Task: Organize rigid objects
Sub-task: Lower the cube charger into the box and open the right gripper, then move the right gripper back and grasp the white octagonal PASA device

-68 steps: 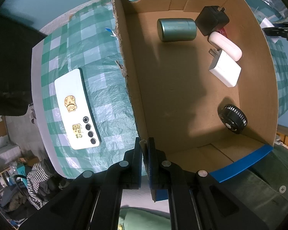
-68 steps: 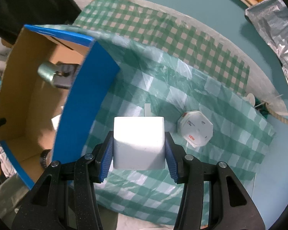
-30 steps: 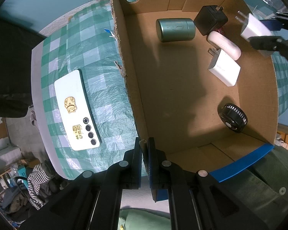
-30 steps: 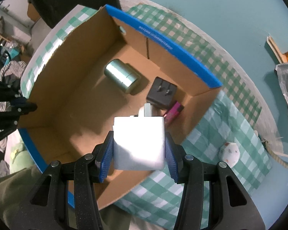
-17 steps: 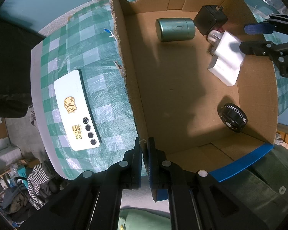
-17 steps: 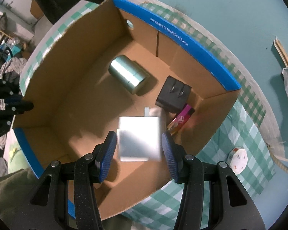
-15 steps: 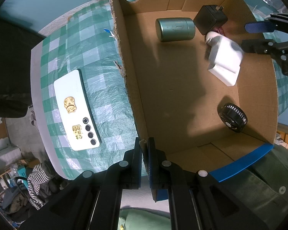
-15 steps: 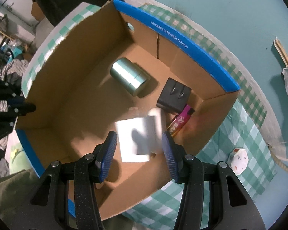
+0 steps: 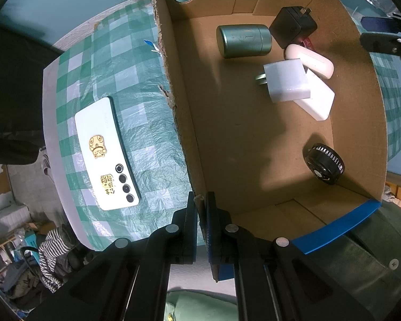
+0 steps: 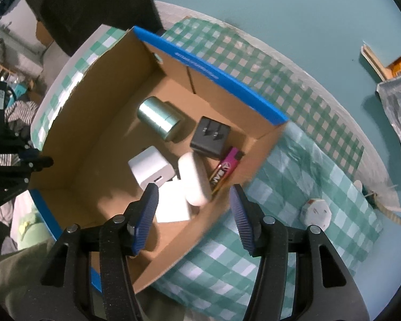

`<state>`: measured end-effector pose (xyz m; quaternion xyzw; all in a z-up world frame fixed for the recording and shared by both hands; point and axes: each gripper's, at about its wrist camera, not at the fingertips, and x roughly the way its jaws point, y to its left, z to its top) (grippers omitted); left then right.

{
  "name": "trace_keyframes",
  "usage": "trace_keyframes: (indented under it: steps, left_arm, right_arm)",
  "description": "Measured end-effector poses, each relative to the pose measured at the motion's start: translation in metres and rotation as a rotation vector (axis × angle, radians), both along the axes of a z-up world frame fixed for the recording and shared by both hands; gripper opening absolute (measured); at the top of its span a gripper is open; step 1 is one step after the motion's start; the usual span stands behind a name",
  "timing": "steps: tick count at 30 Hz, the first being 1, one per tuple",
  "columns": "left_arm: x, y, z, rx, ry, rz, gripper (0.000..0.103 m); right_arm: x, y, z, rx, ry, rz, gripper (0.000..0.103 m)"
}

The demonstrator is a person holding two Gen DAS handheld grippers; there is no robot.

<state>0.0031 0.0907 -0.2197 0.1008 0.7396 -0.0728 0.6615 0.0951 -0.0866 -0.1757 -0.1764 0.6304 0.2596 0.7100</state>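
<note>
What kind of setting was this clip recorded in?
Probably a lived-in home room, not a lab: a checked tablecloth covers the table, a cardboard box holds chargers, and striped clothes lie piled on the floor nearby.

Your table [image 9: 50, 101] is a pale round top covered by a green-and-white checked cloth [image 9: 136, 85]. Directly on that cloth sits the open cardboard box [image 9: 189, 144] with its blue-taped rim. Beside the box's torn wall you have a white phone [image 9: 107, 152] lying face down, with gold stickers on its back, apart from the box. On the box's other side, seen from the right wrist view, a small white octagonal object [image 10: 316, 212] rests on the cloth [image 10: 302, 165], near the box [image 10: 264, 155] but not touching it.
</note>
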Motion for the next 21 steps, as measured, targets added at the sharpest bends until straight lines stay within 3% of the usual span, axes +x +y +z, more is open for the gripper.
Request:
trace_keyframes:
  steps: [18, 21]
  left_arm:
    - [0.000, 0.000, -0.001, 0.001, 0.000, -0.003, 0.005]
    - [0.000, 0.000, -0.001, 0.001, 0.000, -0.003, 0.005]
  right_arm:
    - [0.004, -0.057, 0.021, -0.032, -0.030, -0.070, 0.056]
    - [0.006, -0.068, 0.018, -0.050, -0.034, -0.080, 0.063]
